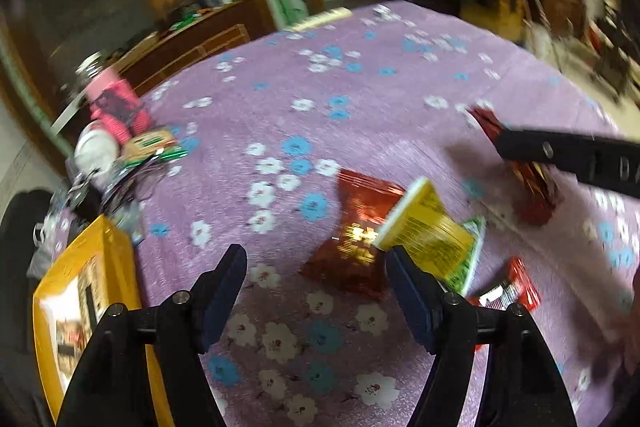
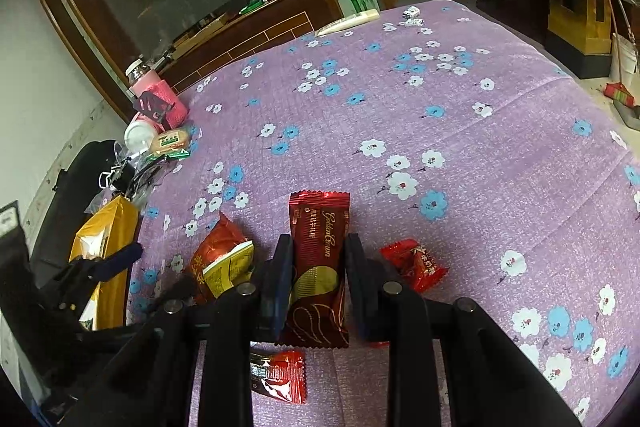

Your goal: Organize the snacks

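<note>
A dark-red wafer pack [image 2: 318,259] is clamped between the pads of the right gripper [image 2: 316,267], held upright-ish above the purple cloth [image 2: 440,147]; in the left wrist view the same pack is glimpsed at about two o'clock, blurred, under the black finger.

The left gripper [image 1: 316,267] is seen with its jaws apart and nothing between them. Just off its right finger, at about one o'clock, a yellow pack [image 1: 430,227] is lying tilted across a red bag [image 1: 356,227], with a green-edged packet [image 1: 468,259] under it. Whether the finger touches the yellow pack cannot be told — the frame is smeared.

Loose snacks are left on the cloth: a small red sachet [image 2: 414,265] at three o'clock of the right jaws and another red sachet [image 2: 280,375] below them, at six o'clock. A yellow box [image 1: 80,307] is standing at the table edge, at nine o'clock of the left gripper, and is judged the likely collecting place, though that is not shown.

The step in hand appears to be carrying — one pack gripped, the pile not yet sorted. Next, the held pack needs a steady transfer, and the open jaws need squaring over one single wrapper, as the overlapped packs could be pinched together.
</note>
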The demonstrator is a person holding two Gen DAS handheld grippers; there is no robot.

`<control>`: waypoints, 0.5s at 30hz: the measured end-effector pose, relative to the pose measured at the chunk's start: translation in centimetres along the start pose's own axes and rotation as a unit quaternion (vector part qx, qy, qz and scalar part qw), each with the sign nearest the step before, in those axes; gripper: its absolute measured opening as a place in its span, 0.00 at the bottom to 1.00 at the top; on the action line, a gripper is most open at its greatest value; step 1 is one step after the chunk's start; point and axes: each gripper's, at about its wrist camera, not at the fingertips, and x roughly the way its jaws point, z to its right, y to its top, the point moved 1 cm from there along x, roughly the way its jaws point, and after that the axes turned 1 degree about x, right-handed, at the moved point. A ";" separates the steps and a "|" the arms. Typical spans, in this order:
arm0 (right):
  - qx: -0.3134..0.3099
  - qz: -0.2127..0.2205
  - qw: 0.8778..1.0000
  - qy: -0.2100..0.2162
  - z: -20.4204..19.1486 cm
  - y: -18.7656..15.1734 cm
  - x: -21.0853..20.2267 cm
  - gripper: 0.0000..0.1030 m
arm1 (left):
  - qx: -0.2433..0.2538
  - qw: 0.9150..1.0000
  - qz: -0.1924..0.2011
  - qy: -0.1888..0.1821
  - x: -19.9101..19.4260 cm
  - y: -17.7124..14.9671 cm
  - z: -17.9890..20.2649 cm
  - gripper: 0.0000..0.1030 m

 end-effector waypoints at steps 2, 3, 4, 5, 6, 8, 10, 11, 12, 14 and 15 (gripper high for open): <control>0.000 0.001 1.000 0.003 0.0 0.0 -0.1 0.24 | 0.017 1.000 -0.003 0.001 0.8 0.5 0.4 0.74; -0.001 0.001 1.000 0.004 -0.1 0.0 -0.1 0.24 | 0.021 1.000 -0.009 0.001 1.4 0.8 0.6 0.74; -0.001 0.001 1.000 0.005 -0.1 0.0 -0.1 0.24 | 0.018 1.000 -0.014 0.002 2.0 1.0 0.6 0.73; -0.001 0.001 1.000 0.005 -0.1 0.0 -0.1 0.24 | 0.010 1.000 -0.020 0.000 2.8 1.2 0.6 0.71; 0.000 0.001 1.000 0.006 -0.1 0.0 -0.1 0.24 | 0.002 1.000 -0.028 -0.004 3.6 1.3 0.5 0.66; 0.000 0.001 1.000 0.006 -0.1 0.1 -0.1 0.24 | -0.024 0.999 -0.032 -0.013 4.4 1.5 0.3 0.61; -0.001 0.000 1.000 0.007 0.0 0.1 0.0 0.24 | -0.055 0.997 -0.039 -0.030 4.6 1.6 0.1 0.39; -0.001 -0.002 1.000 0.007 0.0 0.0 0.0 0.24 | -0.072 0.996 -0.044 -0.031 4.4 1.6 0.0 0.38; -0.001 -0.002 1.000 0.007 0.0 0.0 0.0 0.24 | -0.090 0.995 -0.043 -0.023 4.0 1.3 -0.2 0.32; -0.006 -0.003 1.000 0.009 -0.2 0.0 -0.1 0.24 | -0.119 0.992 -0.042 -0.008 2.9 0.5 -0.4 0.31; -0.010 -0.003 1.000 0.009 -0.4 0.0 -0.1 0.24 | -0.139 0.990 -0.035 -0.008 2.2 -0.2 -0.5 0.31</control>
